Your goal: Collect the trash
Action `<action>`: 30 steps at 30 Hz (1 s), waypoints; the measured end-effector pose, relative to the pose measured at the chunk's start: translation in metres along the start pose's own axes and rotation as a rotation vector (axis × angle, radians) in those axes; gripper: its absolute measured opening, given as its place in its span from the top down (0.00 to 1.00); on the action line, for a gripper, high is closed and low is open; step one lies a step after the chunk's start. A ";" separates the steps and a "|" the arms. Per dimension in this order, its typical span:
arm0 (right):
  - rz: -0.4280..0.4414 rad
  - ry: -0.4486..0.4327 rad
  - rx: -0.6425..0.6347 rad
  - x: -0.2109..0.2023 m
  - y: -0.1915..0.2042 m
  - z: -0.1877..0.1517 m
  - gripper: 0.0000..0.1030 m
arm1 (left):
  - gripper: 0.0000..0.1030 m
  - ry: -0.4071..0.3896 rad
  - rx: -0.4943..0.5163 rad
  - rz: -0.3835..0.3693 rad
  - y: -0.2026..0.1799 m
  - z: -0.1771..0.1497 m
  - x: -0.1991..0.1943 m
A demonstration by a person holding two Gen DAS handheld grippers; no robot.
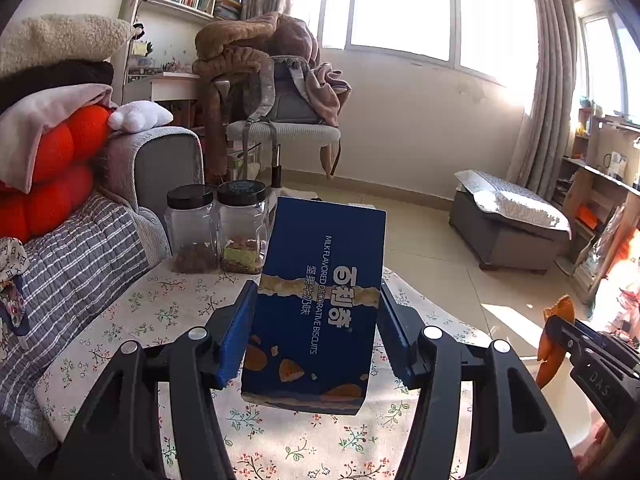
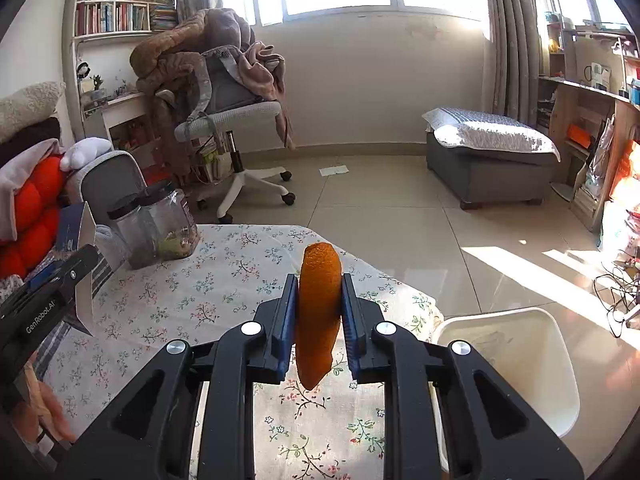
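My left gripper (image 1: 316, 320) is shut on a blue biscuit box (image 1: 320, 280) and holds it upright above the floral tablecloth (image 1: 160, 320). My right gripper (image 2: 319, 312) is shut on a piece of orange peel (image 2: 319, 304) and holds it above the table's right side. A white trash bin (image 2: 516, 360) stands on the floor just right of the table, below and to the right of the peel. In the left wrist view the right gripper (image 1: 560, 336) with the peel (image 1: 554, 344) shows at the right edge. In the right wrist view the box (image 2: 76, 240) shows at the left.
Two clear jars with black lids (image 1: 216, 232) stand at the table's far edge. A grey sofa with red cushions (image 1: 60, 168) is to the left. An office chair piled with blankets (image 2: 228, 92) and a grey ottoman (image 2: 488, 160) stand on the tiled floor beyond.
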State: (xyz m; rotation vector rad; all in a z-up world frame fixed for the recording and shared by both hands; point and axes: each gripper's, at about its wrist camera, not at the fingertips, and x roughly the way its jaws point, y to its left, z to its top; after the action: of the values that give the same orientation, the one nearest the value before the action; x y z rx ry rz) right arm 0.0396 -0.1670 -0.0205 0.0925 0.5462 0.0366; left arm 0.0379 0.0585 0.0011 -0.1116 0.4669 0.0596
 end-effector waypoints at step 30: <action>0.055 0.596 0.374 0.106 -0.044 -0.071 0.43 | 0.44 0.064 0.019 -0.068 -0.038 -0.014 0.009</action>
State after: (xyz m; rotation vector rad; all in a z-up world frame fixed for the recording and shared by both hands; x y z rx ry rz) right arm 0.0933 -0.1988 -0.1403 0.4708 1.1432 0.0143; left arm 0.0427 0.0190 -0.0122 -0.1113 0.5271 -0.0152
